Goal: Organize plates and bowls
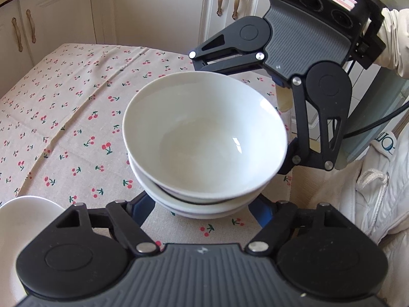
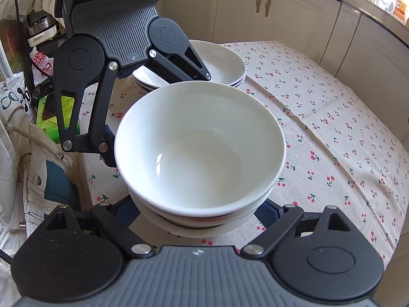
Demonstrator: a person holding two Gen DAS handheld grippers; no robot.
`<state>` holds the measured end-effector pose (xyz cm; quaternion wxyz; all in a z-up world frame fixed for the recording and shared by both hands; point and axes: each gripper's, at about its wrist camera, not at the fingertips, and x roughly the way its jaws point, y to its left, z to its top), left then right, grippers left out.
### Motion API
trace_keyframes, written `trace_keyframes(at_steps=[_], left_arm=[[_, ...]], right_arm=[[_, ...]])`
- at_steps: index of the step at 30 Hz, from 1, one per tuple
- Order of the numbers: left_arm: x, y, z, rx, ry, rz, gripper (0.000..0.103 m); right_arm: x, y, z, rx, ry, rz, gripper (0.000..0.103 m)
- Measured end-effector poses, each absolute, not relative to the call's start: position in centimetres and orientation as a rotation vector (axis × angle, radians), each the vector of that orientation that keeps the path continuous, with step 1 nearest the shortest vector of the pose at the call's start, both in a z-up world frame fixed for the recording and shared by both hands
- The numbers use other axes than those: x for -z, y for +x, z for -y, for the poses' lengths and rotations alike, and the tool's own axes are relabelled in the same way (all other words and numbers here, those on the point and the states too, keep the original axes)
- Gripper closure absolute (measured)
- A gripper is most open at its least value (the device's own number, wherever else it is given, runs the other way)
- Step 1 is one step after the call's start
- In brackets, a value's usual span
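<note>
White ceramic bowls point(image 1: 204, 138) sit nested in a stack of three on the cherry-print tablecloth point(image 1: 64, 107), near the table's edge by the person's pale jacket point(image 1: 370, 192). Both grippers straddle the stack from opposite sides. The left gripper point(image 1: 204, 204) has its blue-padded fingers spread either side of the bottom bowl; whether the pads press it cannot be told, since the bowls hide the tips. The right gripper point(image 2: 202, 212) stands likewise, its contact equally hidden. Behind the bowls, a stack of white plates point(image 2: 225, 66) rests partly screened by the left gripper's linkage. Cream cabinets point(image 2: 281, 12) line the background.
</note>
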<state>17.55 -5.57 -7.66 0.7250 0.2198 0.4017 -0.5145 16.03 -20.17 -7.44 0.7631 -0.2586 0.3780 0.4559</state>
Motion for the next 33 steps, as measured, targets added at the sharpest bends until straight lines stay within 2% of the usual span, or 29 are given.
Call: trace_keyframes(at_steps=[10,19,33], left_arm=[[5.6,16.9,4.8,1.117,0.48,-0.842,0.025],[2.1,17.0,0.2,0.989,0.493,-0.789,0.025],[3.1,18.5,-8.0,0.815,0.462,-0.841,0.025]], right_arm=[[5.1,15.7,19.8,-0.988,-0.597,-0.794,0.008],[2.2,17.7,15.1,-1.042,-0.68,-0.701,0.008],[4.4,22.5,5.5,-1.173,-0.736,-0.68,0.009]])
